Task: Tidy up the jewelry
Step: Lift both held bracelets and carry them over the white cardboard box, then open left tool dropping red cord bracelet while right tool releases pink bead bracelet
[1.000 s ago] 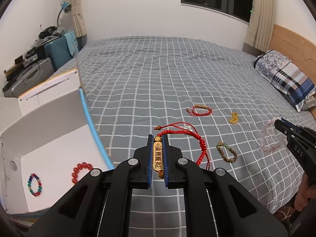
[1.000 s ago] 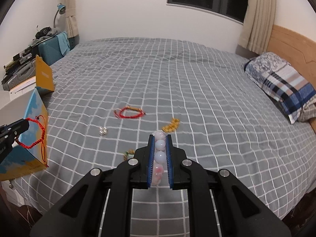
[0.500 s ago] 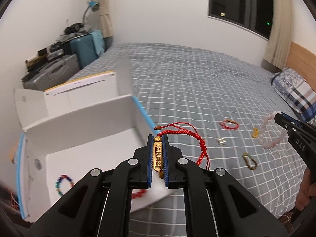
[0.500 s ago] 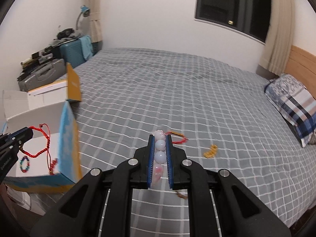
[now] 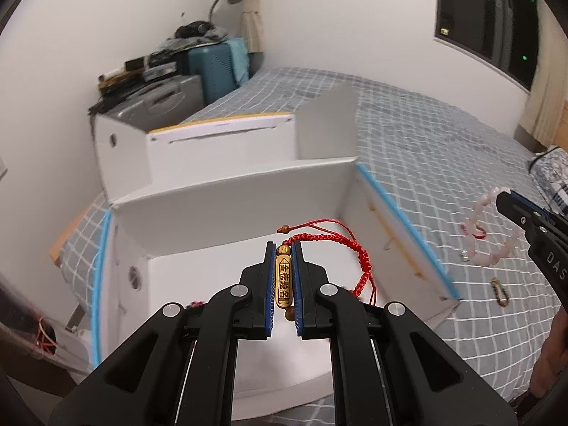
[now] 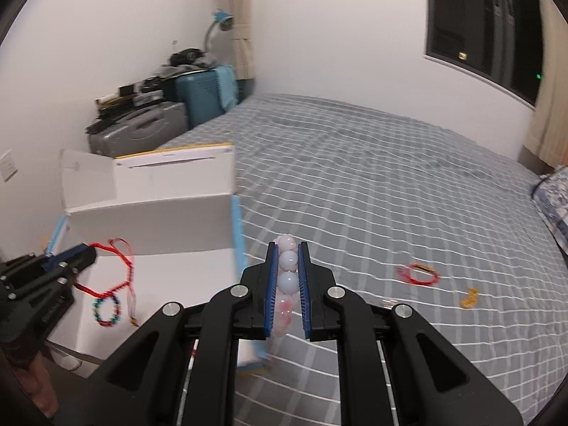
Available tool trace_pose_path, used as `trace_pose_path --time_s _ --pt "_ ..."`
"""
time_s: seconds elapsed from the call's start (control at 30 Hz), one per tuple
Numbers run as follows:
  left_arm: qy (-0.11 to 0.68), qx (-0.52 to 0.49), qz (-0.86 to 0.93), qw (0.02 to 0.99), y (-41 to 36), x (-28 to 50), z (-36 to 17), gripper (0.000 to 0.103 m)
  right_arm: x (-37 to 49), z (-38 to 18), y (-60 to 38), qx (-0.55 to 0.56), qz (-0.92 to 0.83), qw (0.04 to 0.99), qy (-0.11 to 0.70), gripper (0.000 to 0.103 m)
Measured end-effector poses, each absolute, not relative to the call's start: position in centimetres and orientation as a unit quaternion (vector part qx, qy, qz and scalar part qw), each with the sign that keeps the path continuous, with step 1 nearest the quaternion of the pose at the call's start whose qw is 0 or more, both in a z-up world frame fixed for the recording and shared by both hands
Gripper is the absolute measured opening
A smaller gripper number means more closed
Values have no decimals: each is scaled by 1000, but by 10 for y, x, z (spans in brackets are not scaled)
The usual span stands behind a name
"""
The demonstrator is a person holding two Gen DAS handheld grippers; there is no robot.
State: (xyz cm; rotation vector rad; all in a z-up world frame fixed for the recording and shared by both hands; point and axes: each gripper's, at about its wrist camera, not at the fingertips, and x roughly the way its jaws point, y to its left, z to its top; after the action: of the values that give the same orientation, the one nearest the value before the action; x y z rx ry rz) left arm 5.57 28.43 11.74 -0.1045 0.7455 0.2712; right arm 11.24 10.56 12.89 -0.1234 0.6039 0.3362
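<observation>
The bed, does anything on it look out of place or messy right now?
Yes. A red cord bracelet and a small yellow trinket lie loose on the grey checked bedspread, outside the white box that already holds a multicoloured bead bracelet.

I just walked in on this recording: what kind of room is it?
Most likely a bedroom: a bed under a grey checked cover, a plaid pillow at its head, and suitcases stacked in the corner by a curtained window.
</observation>
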Motion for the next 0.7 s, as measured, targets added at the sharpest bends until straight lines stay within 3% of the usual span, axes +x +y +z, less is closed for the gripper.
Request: trace_pose_path --time_s 0.7 --pt "439 -78 163 880 344 54 53 8 117 61 209 -106 217 893 381 10"
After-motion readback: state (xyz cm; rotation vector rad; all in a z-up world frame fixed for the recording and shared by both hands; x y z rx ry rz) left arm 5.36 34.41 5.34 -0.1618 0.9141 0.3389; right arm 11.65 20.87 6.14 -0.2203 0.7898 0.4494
